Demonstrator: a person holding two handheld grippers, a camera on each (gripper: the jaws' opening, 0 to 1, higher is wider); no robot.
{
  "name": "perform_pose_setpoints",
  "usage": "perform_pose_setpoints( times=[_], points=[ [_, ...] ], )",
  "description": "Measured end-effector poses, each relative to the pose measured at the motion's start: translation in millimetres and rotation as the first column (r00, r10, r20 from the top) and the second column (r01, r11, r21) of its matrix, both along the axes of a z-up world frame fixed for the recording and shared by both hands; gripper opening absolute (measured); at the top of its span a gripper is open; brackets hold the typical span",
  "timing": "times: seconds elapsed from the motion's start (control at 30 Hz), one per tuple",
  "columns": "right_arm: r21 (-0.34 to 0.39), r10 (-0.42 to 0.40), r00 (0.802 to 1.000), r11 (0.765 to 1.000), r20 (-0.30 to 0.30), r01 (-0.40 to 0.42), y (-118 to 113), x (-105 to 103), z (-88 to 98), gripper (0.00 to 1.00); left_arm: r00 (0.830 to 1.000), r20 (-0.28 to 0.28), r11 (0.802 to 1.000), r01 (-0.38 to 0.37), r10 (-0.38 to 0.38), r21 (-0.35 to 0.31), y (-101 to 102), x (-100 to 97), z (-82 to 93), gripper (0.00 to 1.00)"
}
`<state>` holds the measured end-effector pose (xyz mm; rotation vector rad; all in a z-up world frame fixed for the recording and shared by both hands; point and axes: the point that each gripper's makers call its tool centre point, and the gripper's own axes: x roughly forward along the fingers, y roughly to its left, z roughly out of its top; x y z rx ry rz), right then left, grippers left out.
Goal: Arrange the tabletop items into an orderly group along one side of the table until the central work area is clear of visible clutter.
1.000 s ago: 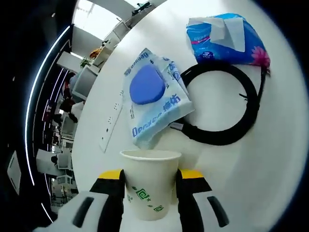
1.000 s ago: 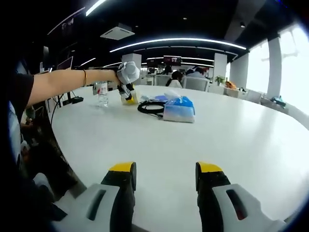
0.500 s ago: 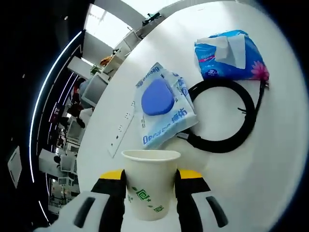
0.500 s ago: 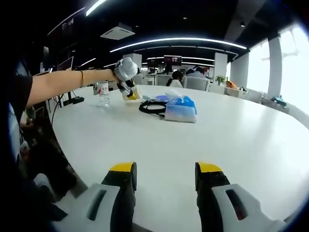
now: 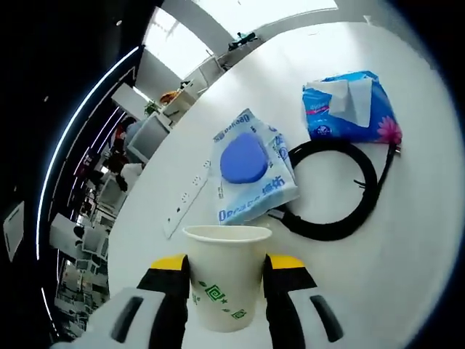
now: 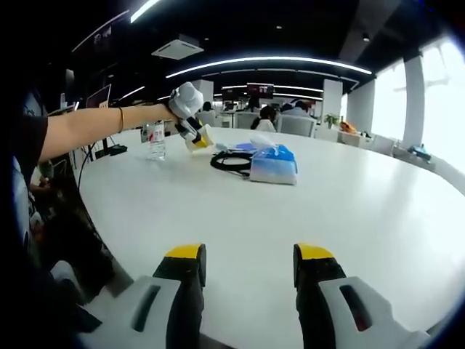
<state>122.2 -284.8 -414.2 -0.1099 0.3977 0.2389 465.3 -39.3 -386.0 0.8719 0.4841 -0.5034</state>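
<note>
A paper cup (image 5: 224, 280) with green patterns is being gripped by the left gripper (image 5: 225, 280) above the table (image 5: 407, 240), near a blue-printed packet (image 5: 251, 178); its lettering is unreadable. The right gripper (image 6: 247, 265) is being held open, empty.

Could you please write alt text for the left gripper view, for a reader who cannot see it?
The left gripper holds a white paper cup above a white table. On the table beyond lie a pale blue packet, a coiled black cable, a blue tissue pack and a white power strip.
</note>
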Motion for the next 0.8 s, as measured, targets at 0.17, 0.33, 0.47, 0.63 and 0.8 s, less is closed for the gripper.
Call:
perform_pose_setpoints(
  times=[0.17,0.33,0.47,0.63,0.8],
  points=[
    [-0.001,0.002,1.000,1.000,0.002,-0.002,1.9,-0.7,0.5,0.47,0.998,0.063,0.998,0.009,-0.005,-0.062,1.7,2.6,11.9,0.39],
    [-0.001,0.007,1.000,1.000,0.002,-0.007,4.7,-0.9,0.2,0.47,0.997,0.080,0.995,0.006,0.002,-0.100,7.5,0.5,17.6,0.39],
    [-0.005,0.015,1.000,1.000,0.000,-0.015,8.9,-0.5,0.5,0.46,0.998,0.061,0.979,-0.006,0.019,-0.203,7.8,-3.3,20.2,0.39],
    [-0.005,0.025,1.000,1.000,-0.006,-0.025,12.4,-0.2,-0.7,0.46,0.998,0.041,0.939,-0.026,0.042,-0.343,8.2,-9.9,22.9,0.40],
    [-0.011,0.037,0.999,0.999,-0.008,-0.037,15.9,0.2,0.1,0.46,0.996,0.045,0.869,-0.045,0.077,-0.493,9.7,-14.0,33.5,0.40]
  ],
)
